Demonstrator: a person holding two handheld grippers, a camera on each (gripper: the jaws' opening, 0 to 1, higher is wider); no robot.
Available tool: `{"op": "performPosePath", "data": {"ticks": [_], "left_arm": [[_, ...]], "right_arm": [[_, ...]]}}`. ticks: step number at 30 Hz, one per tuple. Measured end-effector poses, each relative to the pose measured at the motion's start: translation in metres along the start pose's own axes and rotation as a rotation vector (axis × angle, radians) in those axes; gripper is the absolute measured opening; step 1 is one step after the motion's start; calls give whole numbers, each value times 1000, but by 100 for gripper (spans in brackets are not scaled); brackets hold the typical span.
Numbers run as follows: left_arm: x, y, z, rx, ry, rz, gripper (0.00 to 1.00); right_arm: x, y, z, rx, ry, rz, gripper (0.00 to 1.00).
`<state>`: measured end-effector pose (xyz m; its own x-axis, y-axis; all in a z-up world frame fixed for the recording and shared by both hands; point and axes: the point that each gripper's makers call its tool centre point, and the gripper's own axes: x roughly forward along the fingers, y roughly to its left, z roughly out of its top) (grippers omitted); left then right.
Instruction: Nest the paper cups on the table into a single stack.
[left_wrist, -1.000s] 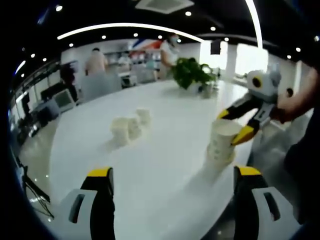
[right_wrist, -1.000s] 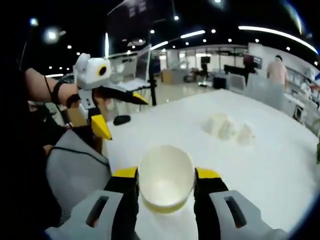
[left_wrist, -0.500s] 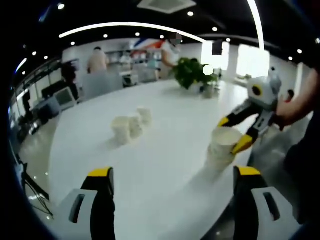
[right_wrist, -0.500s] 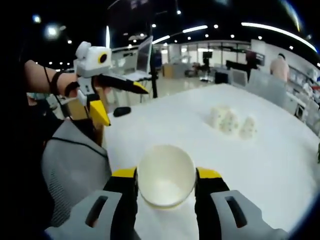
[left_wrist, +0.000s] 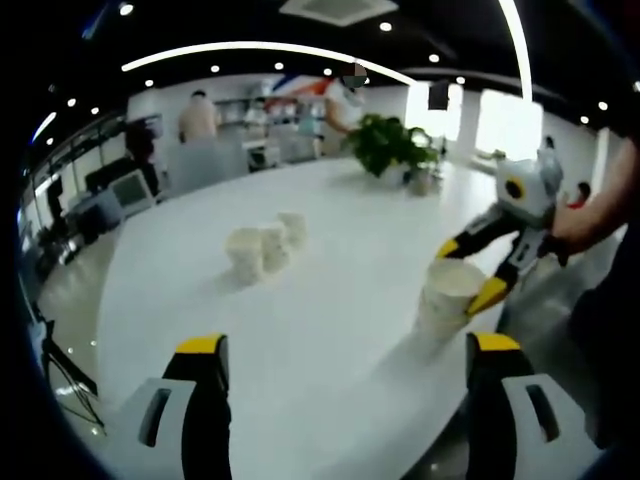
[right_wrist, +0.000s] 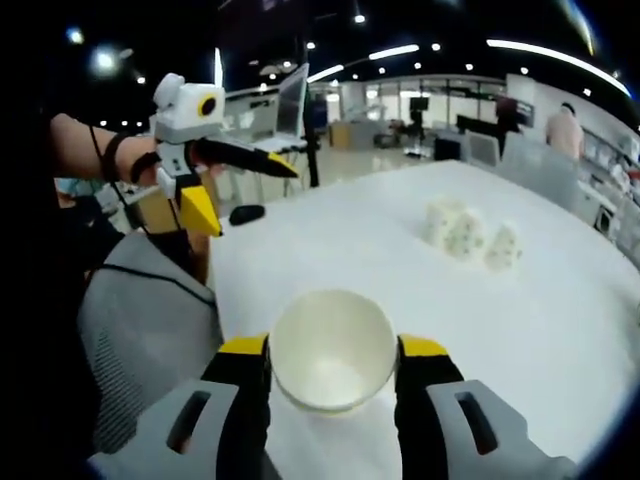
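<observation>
Round paper cup (right_wrist: 331, 350) lower between claw (right_wrist: 333, 362)

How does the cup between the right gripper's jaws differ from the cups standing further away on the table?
The held cup sits between the right gripper's jaws near the table edge; the loose cups stand ungripped, further in on the table. The held cup is alone; the loose cups form a close group. All are pale paper cups, upright.

In the right gripper view the paper cup (right_wrist: 331, 350) hides its own base behind its rim. At two o'clock, the far cups (right_wrist: 468, 234) blur together, their count unclear. The desk (right_wrist: 560, 330) is cut off at four o'clock.
</observation>
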<state>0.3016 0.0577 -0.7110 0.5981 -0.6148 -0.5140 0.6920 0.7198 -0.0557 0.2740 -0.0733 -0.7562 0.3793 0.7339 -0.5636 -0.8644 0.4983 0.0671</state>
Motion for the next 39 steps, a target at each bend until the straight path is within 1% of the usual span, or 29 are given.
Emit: {"op": "performPosePath", "data": {"ticks": [11,15,22,28,31,35,38,39], "left_arm": [[-1,3,-3,-10,4,2,99],[-1,2,-4,-8,7,1,99],[-1,4,-3,-5,4,4,99],[-2,4,-3,-10,0,7,99],[-2,4,-4,-12,2,7,99],[-2,4,-4,-12,3,5,99],[-3,6,-3,-17,-2,11,99],[-3,7,-2,-17,-3,11,99]], "right_arm": [[3,2,-9,-38,42,3,49],[4,1,-11,-41,44,-2,54],[5,-2,-12,-38,45,-8,57],[3,-2,-11,-28,36,-11,57],[1,-2,-9,-17,22,-14,57],[-4,0,-4,1,-1,-14,58],[-9,1,4,19,-35,-20,59],[-11,1,5,20,-37,-21,59]]}}
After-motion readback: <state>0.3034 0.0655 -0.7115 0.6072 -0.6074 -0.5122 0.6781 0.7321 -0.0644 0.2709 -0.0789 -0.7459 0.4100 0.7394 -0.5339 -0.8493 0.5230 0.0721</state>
